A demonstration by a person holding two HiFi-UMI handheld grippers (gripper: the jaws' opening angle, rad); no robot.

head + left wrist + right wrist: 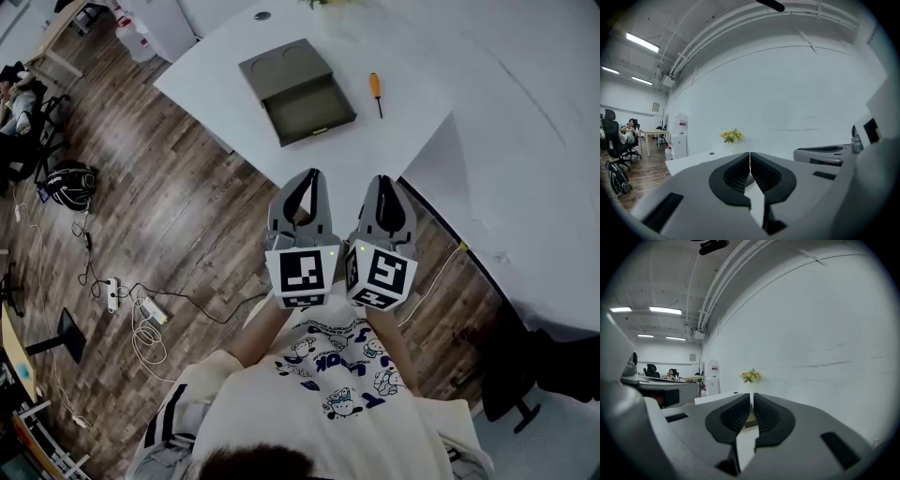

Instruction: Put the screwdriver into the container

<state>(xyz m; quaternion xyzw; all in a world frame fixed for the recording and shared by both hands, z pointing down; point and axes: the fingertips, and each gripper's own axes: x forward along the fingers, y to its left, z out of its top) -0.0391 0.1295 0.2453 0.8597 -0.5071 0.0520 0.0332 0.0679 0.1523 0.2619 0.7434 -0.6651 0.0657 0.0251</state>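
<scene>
A screwdriver (376, 93) with an orange handle lies on the white table (403, 131), just right of a grey box-like container (296, 91) with its drawer pulled out. Both grippers hang side by side over the wooden floor, short of the table's near edge. My left gripper (307, 175) is shut with nothing in it, its tips meeting in the left gripper view (750, 154). My right gripper (385, 180) is shut too and holds nothing, as the right gripper view (752, 395) shows.
Cables and a power strip (112, 294) lie on the wooden floor at the left, with a black bag (70, 183) beyond. A flower bunch (731, 136) stands at the table's far end near a white wall. A seated person (628, 131) is far left.
</scene>
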